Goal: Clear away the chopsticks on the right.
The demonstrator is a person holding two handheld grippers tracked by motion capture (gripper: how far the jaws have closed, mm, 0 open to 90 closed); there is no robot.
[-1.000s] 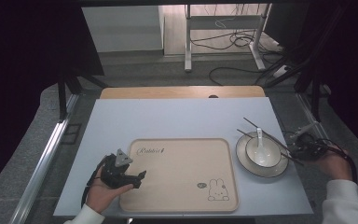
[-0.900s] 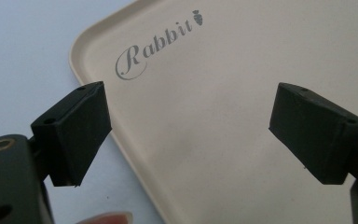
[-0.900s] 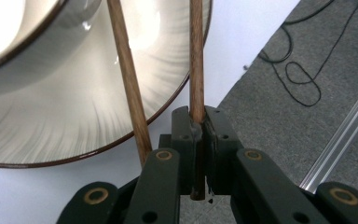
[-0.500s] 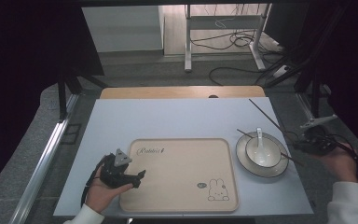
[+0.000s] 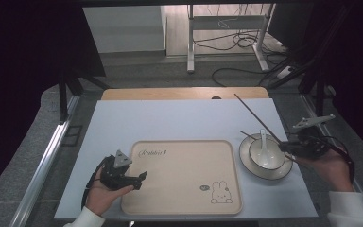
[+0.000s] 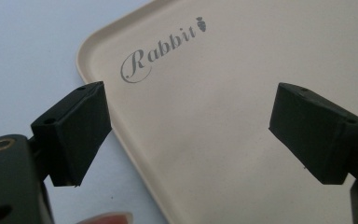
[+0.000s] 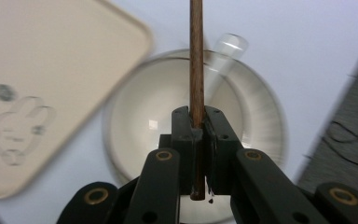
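The right tongs (image 7: 197, 122) pinch a brown chopstick (image 7: 196, 56) between pressed-together jaws, holding it above the bowl (image 5: 266, 153) that sits on a plate (image 5: 248, 165) with a white spoon (image 5: 263, 140) inside. The left tongs (image 6: 186, 133) are spread wide over the left edge of the beige tray (image 5: 184, 208), gripping nothing, on the pale blue surface (image 5: 170, 118).

Hand-held gripper (image 6: 186, 133) jaws stand wide apart over the beige tray's (image 6: 223, 93) "Rabbit" corner
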